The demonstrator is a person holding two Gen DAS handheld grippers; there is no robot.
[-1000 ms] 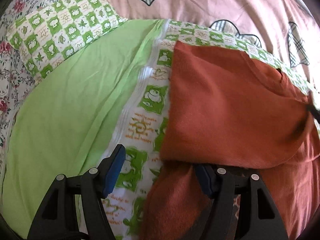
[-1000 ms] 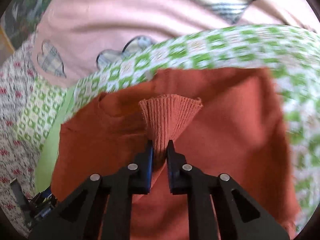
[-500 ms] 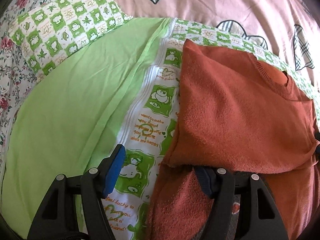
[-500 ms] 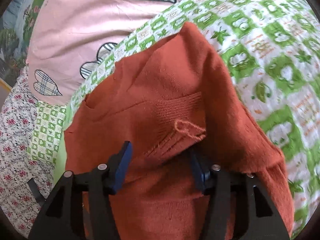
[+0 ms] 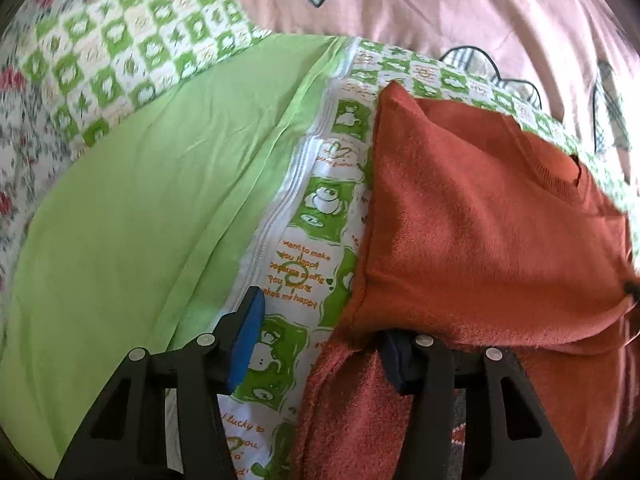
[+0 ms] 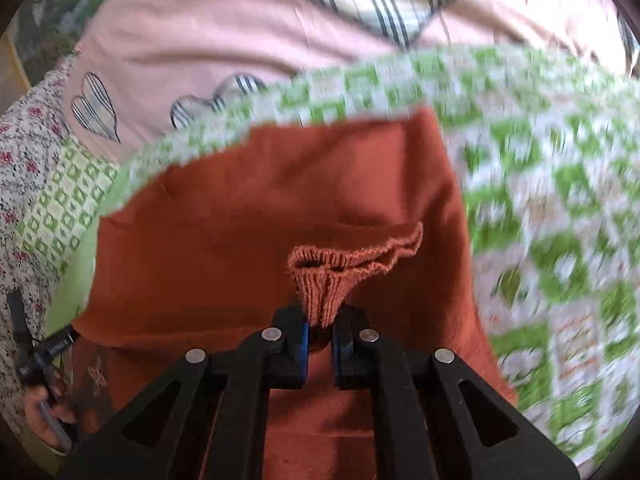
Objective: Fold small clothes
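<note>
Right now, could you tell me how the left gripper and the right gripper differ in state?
The left gripper stands wide, having just narrowed a little; the right gripper has just closed to nearly shut. The right pinches the ribbed cuff of the orange sweater; the left holds nothing, one finger tucked under a sweater fold. Both have black fingers with blue pads.

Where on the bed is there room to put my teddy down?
The plain green sheet is bare, between the checked pillow and the orange sweater. It is crowded around the sweater, where the right gripper pinches its cuff.
</note>
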